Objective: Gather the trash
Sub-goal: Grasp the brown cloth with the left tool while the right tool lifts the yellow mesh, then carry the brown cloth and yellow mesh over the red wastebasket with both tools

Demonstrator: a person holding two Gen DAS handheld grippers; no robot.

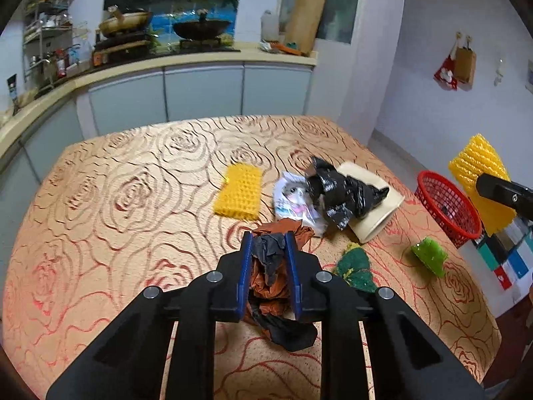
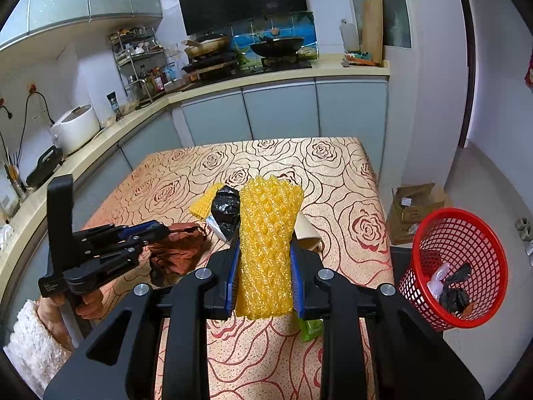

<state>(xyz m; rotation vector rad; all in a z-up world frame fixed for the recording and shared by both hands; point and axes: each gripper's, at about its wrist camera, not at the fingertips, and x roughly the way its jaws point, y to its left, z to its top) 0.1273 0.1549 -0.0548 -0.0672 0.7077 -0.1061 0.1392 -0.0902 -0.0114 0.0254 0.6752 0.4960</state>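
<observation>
Between the left claw's (image 1: 268, 268) blue pads, a crumpled brown and black wrapper (image 1: 271, 278) is being pinched, just above the worktop (image 1: 133, 200); it looks light, soft and crushable. The right claw (image 2: 265, 266) is clamping springy yellow foam netting (image 2: 268, 240) mid-length, left of the red basket (image 2: 456, 266).

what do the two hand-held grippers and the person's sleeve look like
Each hand-held gripper, left and right, is a black plastic linkage frame with round silver pivot pins and two flat blue fingers. From the right wrist view, the left one has a tall black handle with small white lettering. The sleeve is fluffy white fleece.
</observation>
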